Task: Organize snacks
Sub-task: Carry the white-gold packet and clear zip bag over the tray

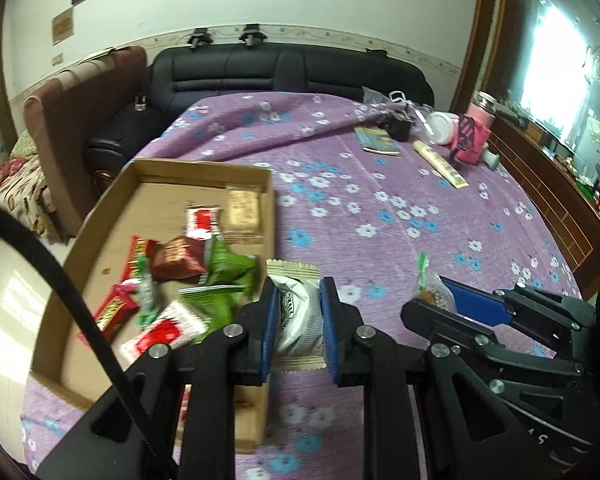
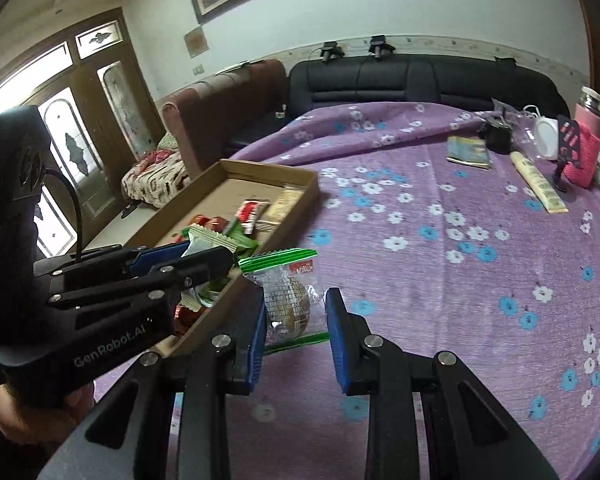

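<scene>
The cardboard tray (image 1: 269, 200) served as landmark: its near half was crowded with snack packets (image 1: 180, 264), while its far end lay bare. Right of the tray, the purple tablecloth (image 1: 380, 240) lay open. Far beyond the tray's right side, clutter around a pink cup (image 1: 476, 136) blocked that corner.

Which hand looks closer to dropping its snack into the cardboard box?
Probably left. The left gripper holds its white packet right at the cardboard box edge; the right gripper, holding a clear cookie bag, sits farther out over the purple cloth.

White-grey snack packet (image 1: 300, 312) upright beside cardboard tray (image 1: 204, 168), near right edge. Clear, green-edged biscuit packet (image 2: 290, 300) further right. Tray holds red and green packets (image 1: 168, 280).
</scene>
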Action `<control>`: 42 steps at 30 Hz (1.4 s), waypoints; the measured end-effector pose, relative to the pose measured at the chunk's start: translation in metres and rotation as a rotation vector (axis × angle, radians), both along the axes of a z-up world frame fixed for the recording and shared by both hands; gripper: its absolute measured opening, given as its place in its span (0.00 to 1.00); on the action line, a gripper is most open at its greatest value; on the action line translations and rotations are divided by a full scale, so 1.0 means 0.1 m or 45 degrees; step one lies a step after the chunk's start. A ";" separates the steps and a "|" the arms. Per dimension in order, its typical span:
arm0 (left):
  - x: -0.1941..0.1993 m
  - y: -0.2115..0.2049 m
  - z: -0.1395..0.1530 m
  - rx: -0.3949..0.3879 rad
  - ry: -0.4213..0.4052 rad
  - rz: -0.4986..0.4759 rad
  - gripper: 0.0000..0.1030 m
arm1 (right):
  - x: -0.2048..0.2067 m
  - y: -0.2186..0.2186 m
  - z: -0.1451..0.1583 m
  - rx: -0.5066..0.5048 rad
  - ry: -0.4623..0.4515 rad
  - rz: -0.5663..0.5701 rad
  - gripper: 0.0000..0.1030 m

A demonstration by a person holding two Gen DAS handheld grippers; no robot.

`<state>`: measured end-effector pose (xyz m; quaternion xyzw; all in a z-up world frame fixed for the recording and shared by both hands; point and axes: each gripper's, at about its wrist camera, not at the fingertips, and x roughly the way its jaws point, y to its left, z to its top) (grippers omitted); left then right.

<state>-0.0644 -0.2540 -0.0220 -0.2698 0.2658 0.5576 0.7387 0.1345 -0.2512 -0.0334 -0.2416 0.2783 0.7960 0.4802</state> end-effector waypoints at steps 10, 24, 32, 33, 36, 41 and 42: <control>-0.49 -0.01 -0.03 0.001 -0.014 0.113 0.22 | -0.33 0.00 0.00 0.004 0.008 0.058 0.26; -1.11 0.24 -0.15 -0.048 -0.031 0.256 0.22 | -0.92 0.46 -0.11 -0.033 0.012 0.157 0.26; -1.15 0.36 -0.25 -0.079 -0.027 0.259 0.22 | -1.05 0.70 -0.23 -0.060 -0.013 0.174 0.26; -1.14 0.38 -0.26 -0.082 -0.025 0.258 0.22 | -1.05 0.73 -0.24 -0.064 -0.016 0.173 0.26; -1.13 0.43 -0.29 -0.091 -0.023 0.257 0.22 | -1.07 0.79 -0.30 -0.078 -0.022 0.168 0.26; -1.12 0.52 -0.30 -0.096 -0.014 0.252 0.22 | -1.11 0.92 -0.37 -0.101 -0.037 0.166 0.26; -1.12 0.54 -0.30 -0.098 -0.012 0.251 0.22 | -1.11 0.95 -0.37 -0.104 -0.040 0.165 0.26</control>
